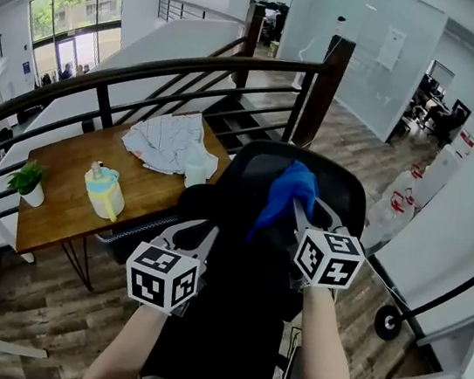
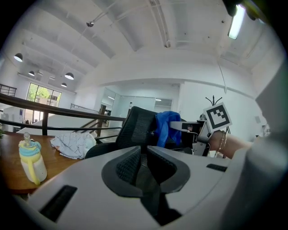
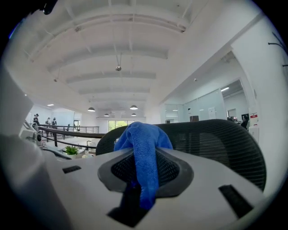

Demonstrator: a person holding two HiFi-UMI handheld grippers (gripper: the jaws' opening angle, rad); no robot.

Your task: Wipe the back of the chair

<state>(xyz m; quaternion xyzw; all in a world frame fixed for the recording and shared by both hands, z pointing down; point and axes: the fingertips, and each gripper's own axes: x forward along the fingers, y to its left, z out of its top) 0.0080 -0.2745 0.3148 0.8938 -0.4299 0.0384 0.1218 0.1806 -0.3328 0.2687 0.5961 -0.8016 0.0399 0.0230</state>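
Note:
The black mesh chair back [image 1: 332, 176] stands just in front of me, its top edge near the table. My right gripper [image 1: 294, 206] is shut on a blue cloth [image 1: 288, 190], which is pressed on the upper part of the chair back. In the right gripper view the blue cloth [image 3: 143, 141] bulges out between the jaws of the right gripper [image 3: 145, 168], with the chair back [image 3: 216, 139] behind it. My left gripper [image 1: 198, 233] hovers at the chair's left side, shut with nothing in it. The left gripper view shows the left gripper [image 2: 145, 157], the chair back [image 2: 137, 126] and the blue cloth [image 2: 165, 128].
A wooden table [image 1: 59, 197] stands to the left with a yellow and blue bottle [image 1: 104, 191], a potted plant [image 1: 28, 181], a crumpled white cloth [image 1: 169, 141] and a cup [image 1: 196, 169]. A dark railing [image 1: 193, 67] and stairs lie beyond. White furniture [image 1: 457, 367] is at the right.

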